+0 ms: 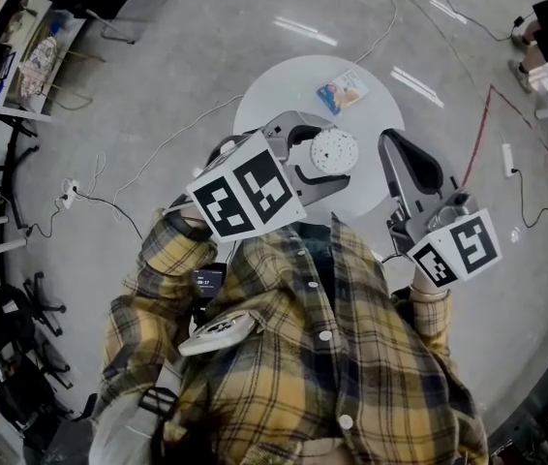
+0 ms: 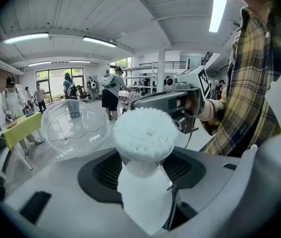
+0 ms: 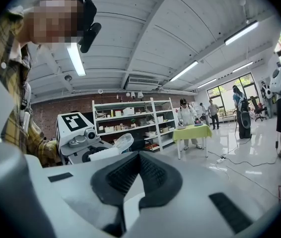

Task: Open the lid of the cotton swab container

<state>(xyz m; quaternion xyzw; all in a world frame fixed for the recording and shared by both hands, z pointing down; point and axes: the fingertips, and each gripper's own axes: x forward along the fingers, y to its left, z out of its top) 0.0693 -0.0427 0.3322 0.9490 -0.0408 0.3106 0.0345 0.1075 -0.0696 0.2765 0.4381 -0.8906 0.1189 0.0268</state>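
Note:
My left gripper [image 2: 143, 185] is shut on the white body of the cotton swab container [image 2: 141, 170], held upright above the table. The container is full of white cotton swabs [image 2: 144, 132]. Its clear domed lid [image 2: 76, 128] stands swung open to the left, hanging off the rim. In the head view the container [image 1: 333, 150] sits between the left gripper's [image 1: 324, 163] jaws. My right gripper [image 1: 397, 143] is raised to the right of it, apart from it, jaws shut with nothing between them [image 3: 135, 182]. The right gripper view shows the left gripper [image 3: 78, 133] with the container [image 3: 115, 147].
A round white table [image 1: 274, 100] lies below both grippers, with a small colourful packet [image 1: 342, 92] at its far side. Cables [image 1: 158, 153] run over the grey floor. The person's plaid sleeve [image 2: 240, 93] fills the right of the left gripper view. Shelves [image 3: 130, 120] and people stand far off.

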